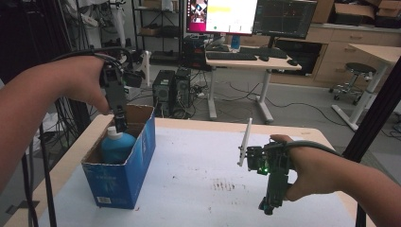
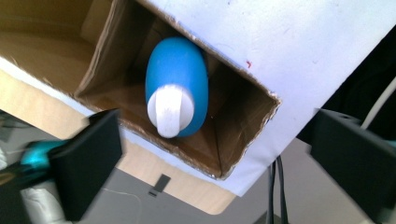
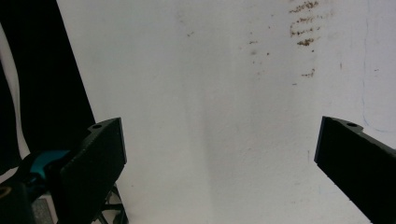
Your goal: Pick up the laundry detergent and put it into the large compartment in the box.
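A blue bottle [image 1: 116, 145] with a white cap [image 2: 170, 110] stands inside an open blue cardboard box [image 1: 124, 178] at the table's left. My left gripper [image 1: 120, 124] hangs just above the cap, pointing down. In the left gripper view its jaws stand wide apart, above the bottle [image 2: 177, 86] and clear of it, and nothing is held. My right gripper [image 1: 269, 204] hovers low over the white table cover near the front right. Its jaws are spread wide with only the bare cover between them.
The white cover [image 3: 224, 116] carries brown smudges [image 1: 226, 184] near the middle. A light wooden table edge [image 1: 71, 156] runs along the left of the box. Behind the table are a desk with monitors [image 1: 250, 16], computer towers [image 1: 172, 92] and a stool [image 1: 357, 78].
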A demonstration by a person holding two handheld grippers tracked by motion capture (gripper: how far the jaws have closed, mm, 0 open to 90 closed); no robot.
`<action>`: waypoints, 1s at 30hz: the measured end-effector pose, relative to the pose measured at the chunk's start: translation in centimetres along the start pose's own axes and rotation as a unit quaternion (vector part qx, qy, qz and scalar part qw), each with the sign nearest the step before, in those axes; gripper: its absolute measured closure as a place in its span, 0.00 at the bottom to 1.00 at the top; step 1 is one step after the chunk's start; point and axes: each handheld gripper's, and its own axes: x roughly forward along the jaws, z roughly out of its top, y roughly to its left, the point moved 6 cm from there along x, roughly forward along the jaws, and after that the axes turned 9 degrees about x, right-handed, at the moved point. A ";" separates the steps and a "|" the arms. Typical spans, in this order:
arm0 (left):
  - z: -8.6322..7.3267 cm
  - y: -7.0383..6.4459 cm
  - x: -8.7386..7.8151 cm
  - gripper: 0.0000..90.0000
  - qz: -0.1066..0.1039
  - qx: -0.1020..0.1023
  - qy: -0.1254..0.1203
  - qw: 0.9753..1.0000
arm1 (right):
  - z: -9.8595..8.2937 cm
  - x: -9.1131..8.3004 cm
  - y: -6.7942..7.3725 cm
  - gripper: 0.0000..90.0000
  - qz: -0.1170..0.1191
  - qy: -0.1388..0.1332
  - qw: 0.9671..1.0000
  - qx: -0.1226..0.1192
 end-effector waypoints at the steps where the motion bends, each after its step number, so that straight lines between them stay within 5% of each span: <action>1: 0.3 -0.2 -0.1 0.02 0.001 0.005 -0.003 1.000 | 0.0 0.0 0.0 0.01 -0.001 0.001 1.000 0.000; 5: 1.4 -1.2 -0.5 0.02 -0.006 0.036 -0.008 0.999 | 0.2 -0.1 0.1 0.01 -0.001 0.000 1.000 -0.003; 11: 3.8 -3.1 -0.2 0.02 -0.023 0.095 -0.013 0.995 | 0.3 -0.2 0.0 0.01 0.000 0.004 1.000 0.001; 15: 5.4 -4.3 1.0 0.02 -0.040 0.154 -0.008 0.987 | 0.3 -0.5 -0.3 0.01 -0.001 0.008 1.000 0.003; 18: 6.4 -5.1 2.3 0.02 -0.054 0.170 0.010 0.984 | 0.3 -0.8 -0.5 0.01 -0.004 0.006 1.000 0.005; 24: 8.5 -5.6 4.1 0.02 -0.059 0.199 0.007 0.978 | 0.3 -0.9 -0.8 0.01 -0.004 0.004 1.000 0.001; 30: 10.0 -5.6 5.9 0.02 -0.065 0.203 0.016 0.977 | 0.1 -0.9 -1.3 0.01 -0.001 0.002 1.000 0.001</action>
